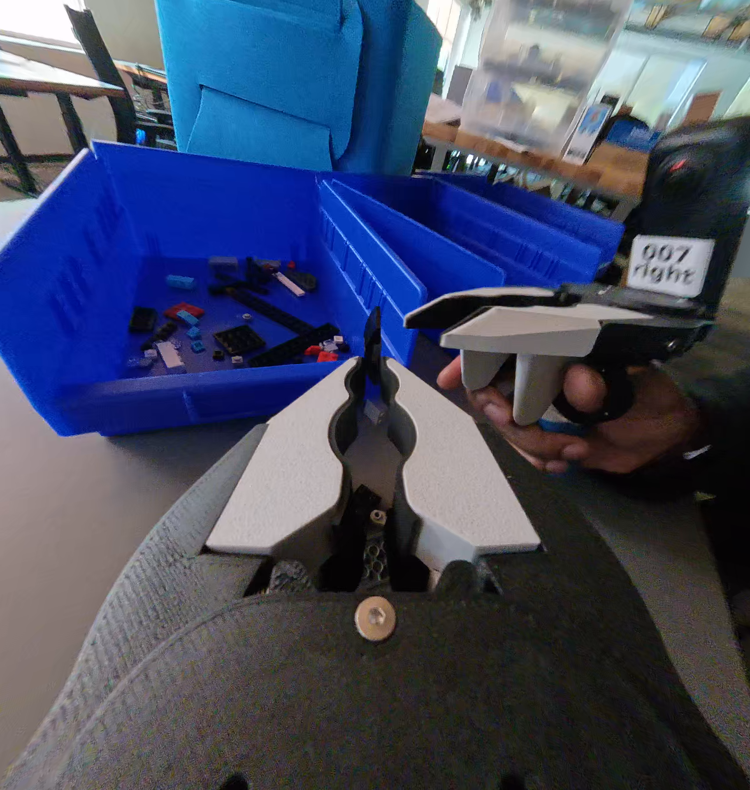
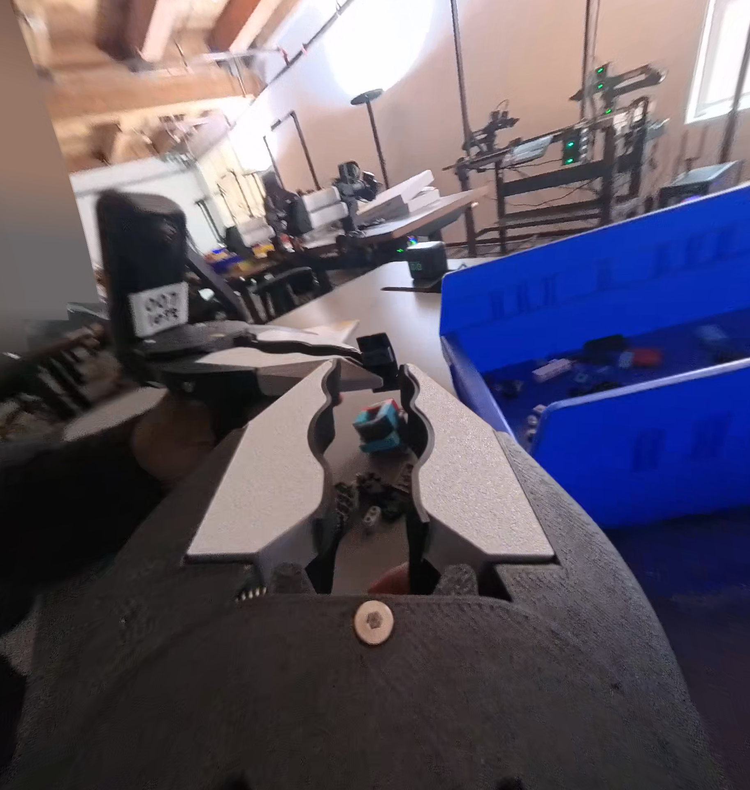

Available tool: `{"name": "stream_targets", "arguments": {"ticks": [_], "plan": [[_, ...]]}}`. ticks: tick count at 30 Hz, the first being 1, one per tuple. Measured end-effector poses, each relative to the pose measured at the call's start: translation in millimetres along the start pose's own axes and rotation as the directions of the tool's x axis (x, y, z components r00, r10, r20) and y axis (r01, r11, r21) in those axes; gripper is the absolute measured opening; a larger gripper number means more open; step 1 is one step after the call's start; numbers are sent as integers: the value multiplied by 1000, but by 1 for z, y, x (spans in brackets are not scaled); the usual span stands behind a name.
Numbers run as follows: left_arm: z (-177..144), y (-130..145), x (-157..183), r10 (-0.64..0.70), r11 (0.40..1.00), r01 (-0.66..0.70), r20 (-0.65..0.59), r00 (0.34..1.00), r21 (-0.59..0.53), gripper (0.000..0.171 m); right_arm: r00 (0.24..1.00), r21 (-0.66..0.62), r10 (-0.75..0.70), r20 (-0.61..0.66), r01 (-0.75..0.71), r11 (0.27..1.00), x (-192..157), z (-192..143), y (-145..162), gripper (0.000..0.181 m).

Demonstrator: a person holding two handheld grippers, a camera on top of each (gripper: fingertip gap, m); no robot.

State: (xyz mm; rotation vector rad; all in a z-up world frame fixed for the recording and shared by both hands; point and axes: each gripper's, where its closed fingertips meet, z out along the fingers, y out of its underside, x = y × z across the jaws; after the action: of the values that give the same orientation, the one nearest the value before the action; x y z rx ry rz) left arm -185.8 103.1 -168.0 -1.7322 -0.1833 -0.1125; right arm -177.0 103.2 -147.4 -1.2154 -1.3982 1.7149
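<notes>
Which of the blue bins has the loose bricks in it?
The wide bin on the left of the left wrist view, nearest the left gripper. Small bricks litter its floor; the narrow bins beside it show none.

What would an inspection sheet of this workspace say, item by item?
Surface: grey table, bare near the grippers.
Things: blue bin holding loose toy bricks; a second blue bin beside it.
Clutter: small dark parts on the table under the right gripper.
Grippers: left gripper shut on a black brick piece; right gripper in a hand, whether it grips the teal-and-red brick cluster between its fingers unclear.
Cables: nothing seen.
Surroundings: blue chair, desks, equipment racks.
</notes>
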Motion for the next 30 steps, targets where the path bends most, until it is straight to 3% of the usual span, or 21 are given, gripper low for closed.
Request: {"name": "stream_targets", "arguments": {"ticks": [4,12,17,22,30], "plan": [[5,10,8,110,992,-108,20,994,-65,5,997,-32,-69,-38,68,997,0,2,5,28],[9,17,17,283,954,-277,43,958,-119,6,999,-79,7,-37,-10,997,6,4,15,19],[7,9,23,208,977,-208,-19,978,-51,14,967,4,253,29,-253,967,15,0,3,16],[8,7,23,188,982,-188,-25,982,-27,27,835,38,528,159,-539,841,20,-3,-3,17],[7,2,25,311,950,-311,42,949,-1,16,751,2,618,232,-636,772,10,0,1,17]]}}
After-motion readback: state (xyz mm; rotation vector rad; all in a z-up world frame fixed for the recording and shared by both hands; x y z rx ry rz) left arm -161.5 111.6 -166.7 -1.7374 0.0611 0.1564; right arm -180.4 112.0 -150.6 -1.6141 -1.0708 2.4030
